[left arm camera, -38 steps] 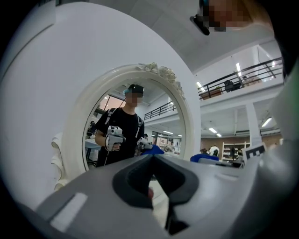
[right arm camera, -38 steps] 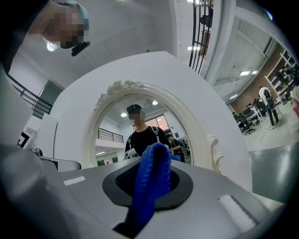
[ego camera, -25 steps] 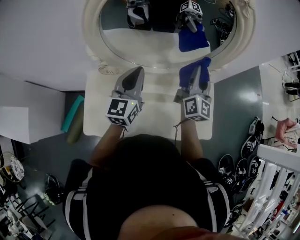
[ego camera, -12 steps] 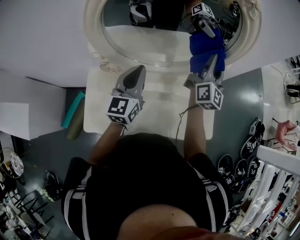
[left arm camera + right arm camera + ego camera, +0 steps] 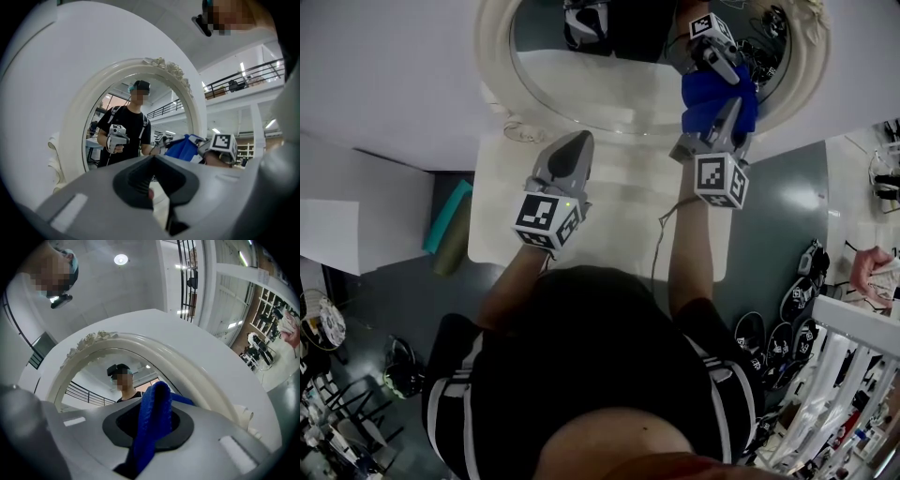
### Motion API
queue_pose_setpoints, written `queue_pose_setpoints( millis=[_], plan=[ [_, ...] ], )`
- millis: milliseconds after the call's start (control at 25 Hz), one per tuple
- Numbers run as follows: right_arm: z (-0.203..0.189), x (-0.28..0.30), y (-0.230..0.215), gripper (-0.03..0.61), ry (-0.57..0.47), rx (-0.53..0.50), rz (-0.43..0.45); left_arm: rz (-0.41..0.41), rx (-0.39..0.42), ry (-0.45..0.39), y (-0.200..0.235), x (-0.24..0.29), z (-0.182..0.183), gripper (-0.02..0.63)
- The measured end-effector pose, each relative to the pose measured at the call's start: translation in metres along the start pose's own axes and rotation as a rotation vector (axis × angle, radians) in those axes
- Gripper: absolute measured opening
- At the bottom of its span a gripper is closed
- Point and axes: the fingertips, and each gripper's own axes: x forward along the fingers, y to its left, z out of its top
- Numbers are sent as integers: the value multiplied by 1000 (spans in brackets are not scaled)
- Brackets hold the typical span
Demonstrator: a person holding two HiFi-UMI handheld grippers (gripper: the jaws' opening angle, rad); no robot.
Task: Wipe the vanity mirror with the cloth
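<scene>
The vanity mirror (image 5: 619, 84) is an oval glass in a white ornate frame (image 5: 492, 56), standing at the back of a white table (image 5: 628, 206). My right gripper (image 5: 729, 108) is shut on a blue cloth (image 5: 712, 94), which lies against the lower right of the glass. From the right gripper view the cloth (image 5: 152, 427) fills the closed jaws below the frame (image 5: 140, 343). My left gripper (image 5: 574, 142) hovers over the table below the mirror, shut and empty. The left gripper view shows the frame (image 5: 84, 108), the cloth (image 5: 185, 147) and the person's reflection.
A carved ornament (image 5: 523, 129) sticks out at the frame's lower left. A teal roll (image 5: 448, 225) lies on the floor left of the table, beside a white board (image 5: 328, 234). Black gear (image 5: 769, 333) and a white railing (image 5: 853, 375) crowd the right.
My right gripper has carried the cloth up and to the right, from the table's back edge onto the lower right of the glass. The left gripper has stayed put.
</scene>
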Motion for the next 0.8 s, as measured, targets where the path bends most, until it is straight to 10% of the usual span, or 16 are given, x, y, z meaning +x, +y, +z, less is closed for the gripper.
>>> queue_pose_setpoints(
  millis=[800],
  plan=[
    [45,22,23,38,-111,41,49,-12,-4,-7,-1,-4,4,11]
  ],
)
